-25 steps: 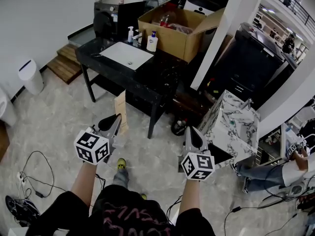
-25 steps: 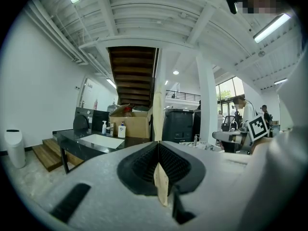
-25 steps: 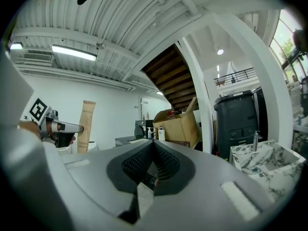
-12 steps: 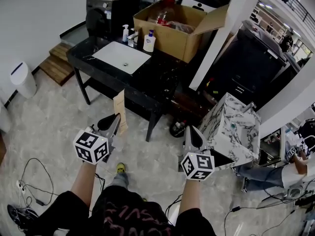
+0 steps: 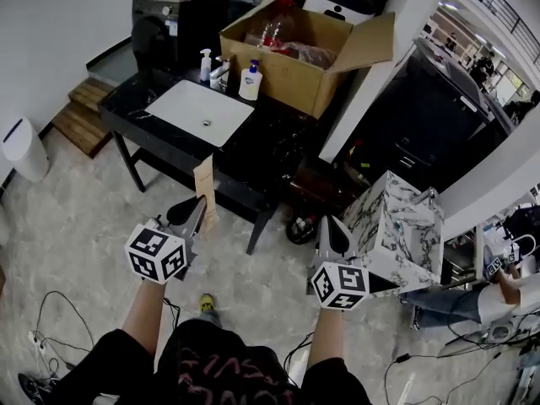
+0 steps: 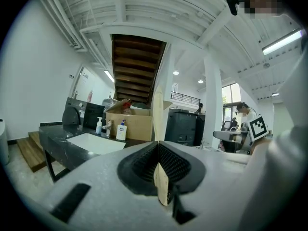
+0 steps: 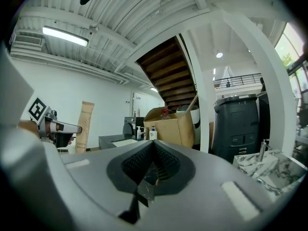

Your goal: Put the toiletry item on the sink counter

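Observation:
My left gripper [image 5: 197, 206] is shut on a tall, flat tan paper toiletry packet [image 5: 205, 189], held upright over the floor a short way in front of the counter. In the left gripper view the packet's thin edge [image 6: 157, 121] rises between the shut jaws. From the right gripper view the packet [image 7: 84, 125] stands at the far left. The black sink counter [image 5: 274, 137] with its white basin [image 5: 199, 111] lies ahead. My right gripper [image 5: 328, 231] is shut with nothing in it, its jaws together [image 7: 153, 147].
Two pump bottles [image 5: 205, 63] [image 5: 249, 81] stand behind the basin, next to an open cardboard box [image 5: 295, 53]. A marble-patterned block [image 5: 392, 226] stands at the right, a white bin [image 5: 20, 148] and wooden steps [image 5: 81, 115] at the left. Cables [image 5: 51, 327] lie on the floor.
The counter has slid left and nearer in the head view as I walk toward it. Both grippers keep the same pose, the left still holding the packet.

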The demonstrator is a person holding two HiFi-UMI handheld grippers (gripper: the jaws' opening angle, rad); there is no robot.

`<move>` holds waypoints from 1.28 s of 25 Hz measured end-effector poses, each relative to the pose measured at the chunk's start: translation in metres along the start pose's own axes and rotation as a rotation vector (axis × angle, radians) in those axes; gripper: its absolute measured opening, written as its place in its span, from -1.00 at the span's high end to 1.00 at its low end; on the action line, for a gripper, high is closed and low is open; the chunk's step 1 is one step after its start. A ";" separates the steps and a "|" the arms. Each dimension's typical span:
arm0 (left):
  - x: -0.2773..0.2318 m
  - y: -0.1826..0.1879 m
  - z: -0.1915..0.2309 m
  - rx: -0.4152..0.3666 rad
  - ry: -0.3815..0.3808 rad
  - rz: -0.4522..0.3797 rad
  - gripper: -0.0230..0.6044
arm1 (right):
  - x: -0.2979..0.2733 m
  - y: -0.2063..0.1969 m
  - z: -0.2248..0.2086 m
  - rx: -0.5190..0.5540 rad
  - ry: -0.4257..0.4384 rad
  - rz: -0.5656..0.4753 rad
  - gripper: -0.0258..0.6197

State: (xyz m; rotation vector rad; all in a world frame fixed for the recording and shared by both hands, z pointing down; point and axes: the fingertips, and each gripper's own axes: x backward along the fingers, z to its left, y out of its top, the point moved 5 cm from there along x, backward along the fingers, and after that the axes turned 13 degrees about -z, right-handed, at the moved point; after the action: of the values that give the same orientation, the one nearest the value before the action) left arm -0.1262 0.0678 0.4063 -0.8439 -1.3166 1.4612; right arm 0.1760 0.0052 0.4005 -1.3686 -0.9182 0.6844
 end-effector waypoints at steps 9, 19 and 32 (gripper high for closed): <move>-0.024 0.007 0.053 0.028 -0.058 -0.005 0.92 | -0.052 0.001 0.025 0.030 -0.056 -0.015 0.89; -0.042 -0.002 0.074 0.067 -0.097 0.007 0.92 | -0.065 -0.007 0.028 0.041 -0.109 0.007 0.89; -0.080 -0.003 0.100 0.054 -0.119 0.018 0.91 | -0.106 -0.019 0.021 0.056 -0.125 -0.004 0.89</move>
State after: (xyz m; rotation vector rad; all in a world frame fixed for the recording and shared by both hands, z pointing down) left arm -0.1946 -0.0395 0.4184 -0.7447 -1.3536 1.5750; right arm 0.1027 -0.0759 0.4029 -1.2854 -0.9934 0.7940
